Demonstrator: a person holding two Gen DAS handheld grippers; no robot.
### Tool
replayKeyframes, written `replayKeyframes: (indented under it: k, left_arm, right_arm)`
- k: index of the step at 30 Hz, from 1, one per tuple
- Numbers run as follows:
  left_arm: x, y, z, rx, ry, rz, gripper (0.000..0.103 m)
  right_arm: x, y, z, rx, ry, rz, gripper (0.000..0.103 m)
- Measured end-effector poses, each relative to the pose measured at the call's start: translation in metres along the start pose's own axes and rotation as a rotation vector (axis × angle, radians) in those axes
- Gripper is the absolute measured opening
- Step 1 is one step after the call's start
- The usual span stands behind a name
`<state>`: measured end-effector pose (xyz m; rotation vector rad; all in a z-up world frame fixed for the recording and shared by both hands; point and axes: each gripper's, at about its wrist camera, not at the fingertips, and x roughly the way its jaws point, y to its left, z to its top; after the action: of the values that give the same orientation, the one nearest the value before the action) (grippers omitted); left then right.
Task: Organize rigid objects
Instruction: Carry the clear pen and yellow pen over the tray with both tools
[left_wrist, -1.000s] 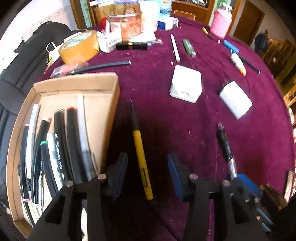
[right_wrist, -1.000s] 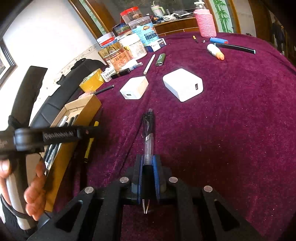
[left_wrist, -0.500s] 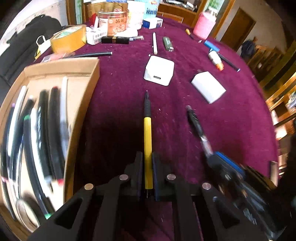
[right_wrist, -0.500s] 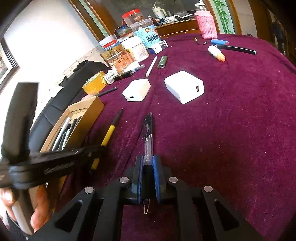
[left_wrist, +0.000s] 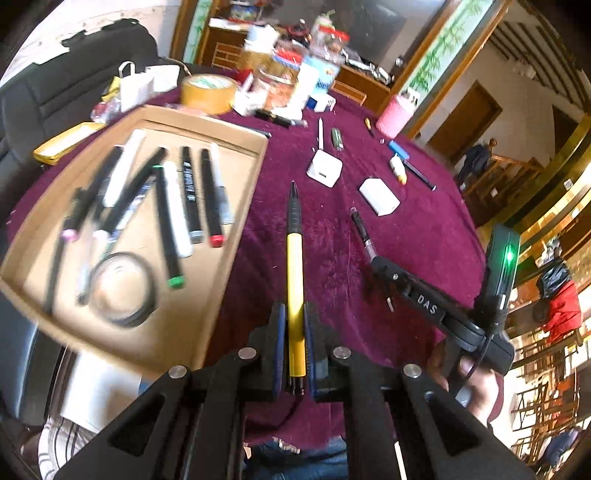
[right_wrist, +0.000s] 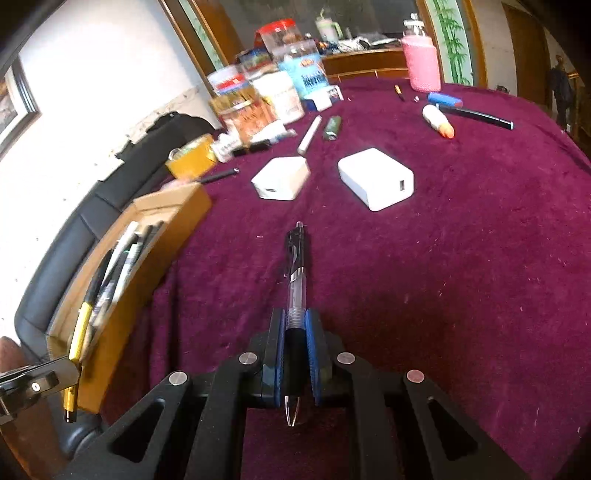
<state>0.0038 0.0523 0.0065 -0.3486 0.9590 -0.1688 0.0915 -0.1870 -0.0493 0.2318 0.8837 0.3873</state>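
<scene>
My left gripper (left_wrist: 294, 325) is shut on a yellow pen with a black grip (left_wrist: 294, 258) and holds it lifted above the maroon tablecloth, just right of the cardboard box (left_wrist: 221, 295). The box holds several pens and markers (left_wrist: 188, 192) and a tape roll (left_wrist: 120, 290). My right gripper (right_wrist: 295, 332) is shut on a black and clear pen (right_wrist: 295, 273), held above the cloth. The right gripper also shows in the left wrist view (left_wrist: 384, 266), and the yellow pen shows at the box in the right wrist view (right_wrist: 79, 336).
Two white chargers (right_wrist: 282, 179) (right_wrist: 375, 179), a white stylus (right_wrist: 309, 134), a green lighter (right_wrist: 332, 127), a glue stick (right_wrist: 437, 122), a black pen (right_wrist: 476, 116), a pink bottle (right_wrist: 423, 64), jars (right_wrist: 243, 110) and a tape roll (left_wrist: 207, 92) lie farther back on the table.
My left gripper closed on the yellow pen, lifted it off the cloth and moved toward the box. My right gripper keeps holding its pen and has risen slightly.
</scene>
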Motion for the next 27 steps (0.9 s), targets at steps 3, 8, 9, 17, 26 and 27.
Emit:
replayKeyframes:
  k: [3, 8, 9, 17, 26, 27]
  left_arm:
    - [-0.024, 0.005, -0.004, -0.020, -0.045, -0.012, 0.010]
    - [-0.054, 0.004, -0.011, -0.014, -0.092, -0.024, 0.010]
    - [-0.058, 0.003, -0.011, -0.014, -0.093, -0.019, 0.010]
    - [-0.081, 0.008, -0.003, -0.010, -0.135, -0.028, 0.010]
    - [-0.088, 0.051, 0.043, -0.085, -0.157, -0.012, 0.010]
    - [-0.083, 0.057, 0.048, -0.096, -0.144, -0.013, 0.010]
  right_arm:
    - [-0.016, 0.018, -0.011, 0.003, -0.027, 0.049, 0.012]
    - [-0.051, 0.048, -0.022, -0.008, -0.088, 0.107, 0.012]
    - [-0.060, 0.053, -0.022, -0.003, -0.097, 0.120, 0.012]
    - [-0.097, 0.089, -0.017, -0.033, -0.139, 0.185, 0.012]
    - [-0.084, 0.130, 0.007, -0.103, -0.120, 0.214, 0.012]
    - [-0.079, 0.134, 0.011, -0.112, -0.114, 0.215, 0.012]
